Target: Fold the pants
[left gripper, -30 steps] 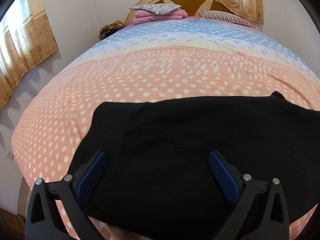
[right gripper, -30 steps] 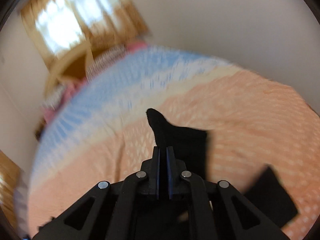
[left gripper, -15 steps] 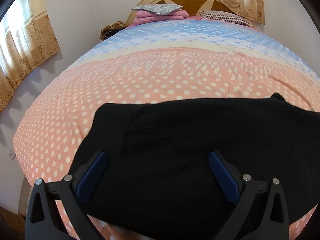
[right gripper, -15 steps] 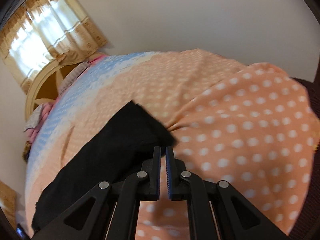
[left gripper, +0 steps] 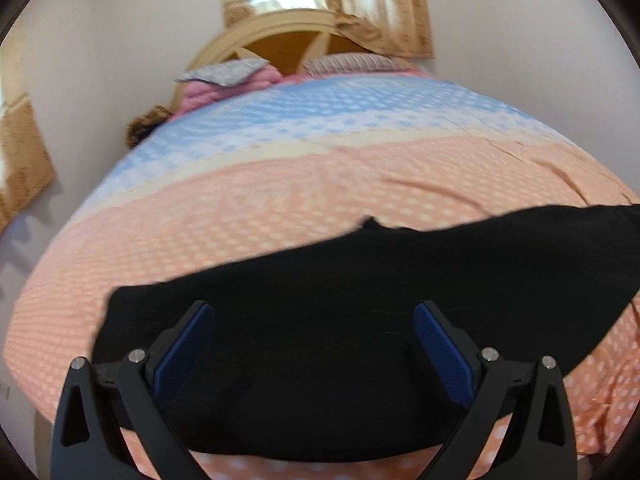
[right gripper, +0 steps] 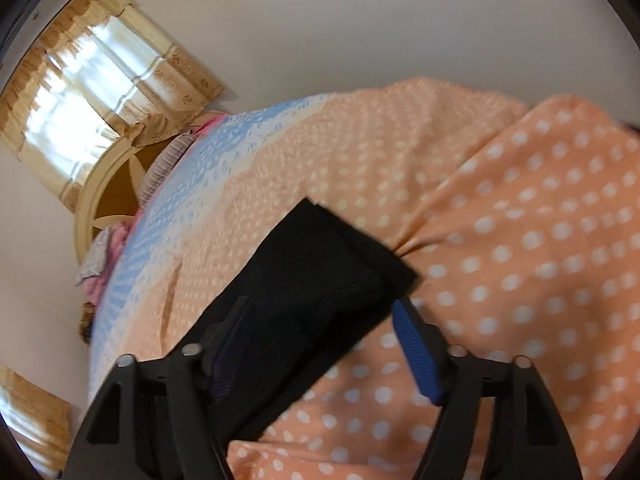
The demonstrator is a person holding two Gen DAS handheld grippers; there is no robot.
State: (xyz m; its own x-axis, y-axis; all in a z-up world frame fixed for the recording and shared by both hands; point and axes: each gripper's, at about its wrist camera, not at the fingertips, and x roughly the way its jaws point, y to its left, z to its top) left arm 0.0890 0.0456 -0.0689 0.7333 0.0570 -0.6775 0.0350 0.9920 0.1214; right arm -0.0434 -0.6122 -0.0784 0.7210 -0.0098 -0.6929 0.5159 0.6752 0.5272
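On the dotted bedspread [left gripper: 280, 208] lie the black pants [left gripper: 360, 300], long axis running crosswise, their right end cut off in the left view. Left claw [left gripper: 314, 344] hangs wide above them. Right claw [right gripper: 324, 340], jaws just opened, holds nothing over the folded hem end.

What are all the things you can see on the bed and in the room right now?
pants: one, black, lying flat on the near part of the bed.
bedspread: one, orange with white dots, blue band further up, covering the bed.
headboard: one, cream and brown, at the far end of the bed.
pillows: at least two, striped and grey patterned, by the headboard.
pink bedding: one bundle, under the grey pillow.
curtains: tan and cream, over the windows.
left hand-held gripper: black with blue pads, open above the pants.
right hand-held gripper: black with blue pads, just opened, over the pants' end.
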